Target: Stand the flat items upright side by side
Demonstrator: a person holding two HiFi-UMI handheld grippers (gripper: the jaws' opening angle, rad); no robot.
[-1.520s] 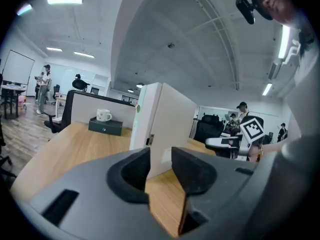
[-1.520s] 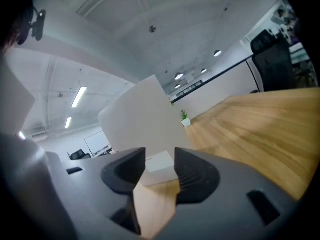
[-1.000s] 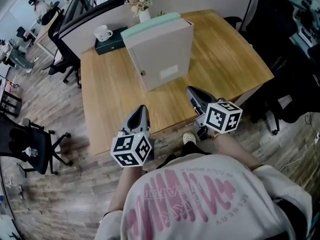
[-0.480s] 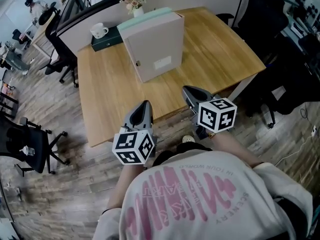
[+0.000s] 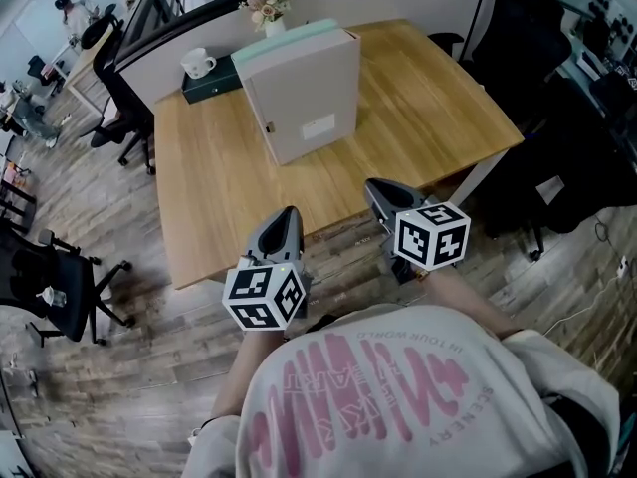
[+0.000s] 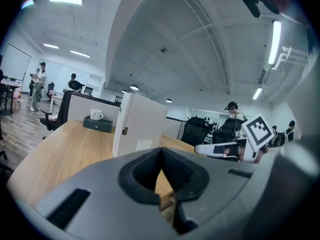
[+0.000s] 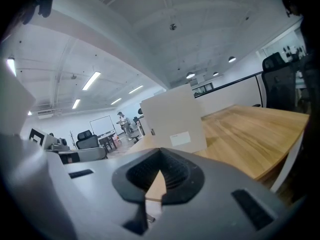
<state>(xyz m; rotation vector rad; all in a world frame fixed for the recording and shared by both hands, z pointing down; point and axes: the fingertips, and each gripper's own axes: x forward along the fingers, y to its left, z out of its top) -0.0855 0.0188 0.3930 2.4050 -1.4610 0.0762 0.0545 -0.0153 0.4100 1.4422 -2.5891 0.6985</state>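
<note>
Now that you have drawn both claws back off the near edge of the desk (image 5: 428, 108), your left claw (image 5: 288, 214) and right claw (image 5: 377, 188) hang over the floor (image 5: 199, 307), each clenched on nothing. Well ahead of both claws, the grey folder (image 5: 304, 93) and the mint folder (image 5: 289, 40) behind it stand upright, side by side, untouched. On this evidence, the standing looks complete.

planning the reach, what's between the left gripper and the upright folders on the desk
Only bare wooden desk lies between the left gripper and the folders, as the head view shows.
</note>
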